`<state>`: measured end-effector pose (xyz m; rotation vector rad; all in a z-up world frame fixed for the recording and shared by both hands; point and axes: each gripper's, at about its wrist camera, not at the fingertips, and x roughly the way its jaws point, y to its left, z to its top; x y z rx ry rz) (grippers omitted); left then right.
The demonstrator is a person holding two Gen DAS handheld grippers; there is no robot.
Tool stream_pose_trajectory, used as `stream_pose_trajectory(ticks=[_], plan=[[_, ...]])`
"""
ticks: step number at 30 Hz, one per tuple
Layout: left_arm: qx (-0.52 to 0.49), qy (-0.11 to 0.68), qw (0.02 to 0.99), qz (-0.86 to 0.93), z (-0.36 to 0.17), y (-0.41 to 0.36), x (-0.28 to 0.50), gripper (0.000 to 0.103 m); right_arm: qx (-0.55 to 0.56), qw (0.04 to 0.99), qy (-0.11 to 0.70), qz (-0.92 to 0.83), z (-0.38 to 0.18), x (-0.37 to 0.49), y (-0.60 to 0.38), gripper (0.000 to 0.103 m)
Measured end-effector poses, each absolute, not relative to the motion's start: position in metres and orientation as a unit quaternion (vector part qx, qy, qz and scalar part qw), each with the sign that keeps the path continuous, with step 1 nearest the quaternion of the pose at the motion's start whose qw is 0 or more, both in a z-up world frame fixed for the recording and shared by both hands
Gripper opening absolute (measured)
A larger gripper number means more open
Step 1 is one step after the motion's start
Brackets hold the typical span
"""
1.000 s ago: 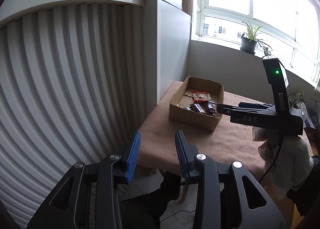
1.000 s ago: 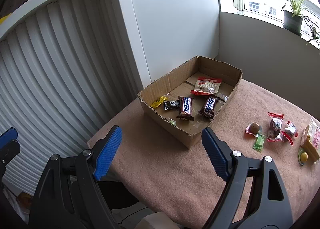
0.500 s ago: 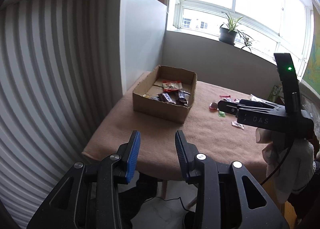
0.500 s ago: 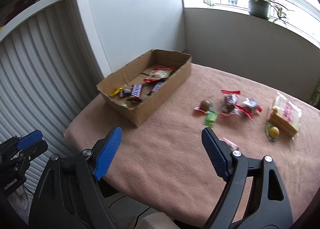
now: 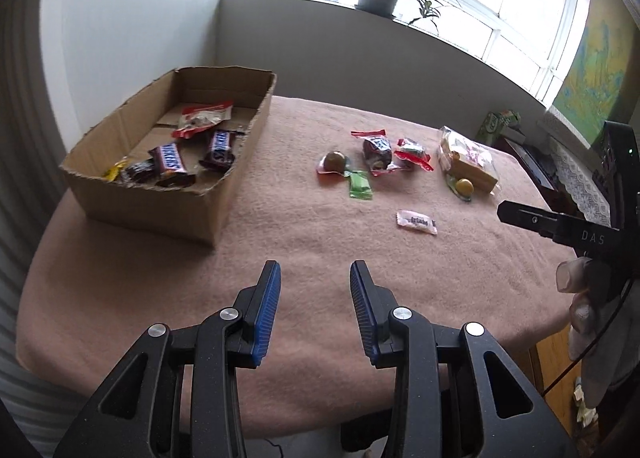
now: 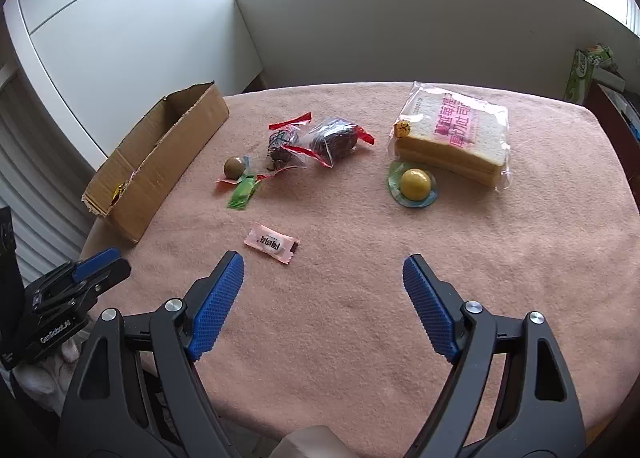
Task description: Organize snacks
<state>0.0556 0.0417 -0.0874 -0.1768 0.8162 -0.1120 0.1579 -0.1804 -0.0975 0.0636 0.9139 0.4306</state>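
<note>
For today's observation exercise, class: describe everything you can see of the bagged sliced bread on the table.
The bagged sliced bread is a short stack of pale slices with tan crusts, sealed in clear, crinkly plastic printed with pink characters and a small yellow sticker at one corner. It lies flat on the pink blanket-covered table, far right of the loose snacks. A round yellow candy in its green wrapper sits against its near edge. Neither gripper touches it.

Cardboard box (image 5: 160,161) at table's (image 5: 320,258) left; loose snacks (image 5: 376,153) to its right.
</note>
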Motion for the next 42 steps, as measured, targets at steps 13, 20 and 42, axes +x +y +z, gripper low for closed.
stream_pose_trajectory(ticks=[13,20,42], plan=[[-0.073,0.426,0.9,-0.06,-0.109,0.021,0.16,0.034,-0.128,0.831,0.436,0.32,-0.125,0.185,-0.122,0.067],[-0.082,0.44,0.893,-0.048,-0.123,0.018,0.193,0.034,-0.161,0.815,0.442,0.337,-0.139,0.197,-0.105,0.055],[-0.077,0.444,0.889,-0.078,-0.133,0.003,0.231,0.029,-0.14,0.826,0.446,0.315,-0.136,0.194,-0.128,0.021]])
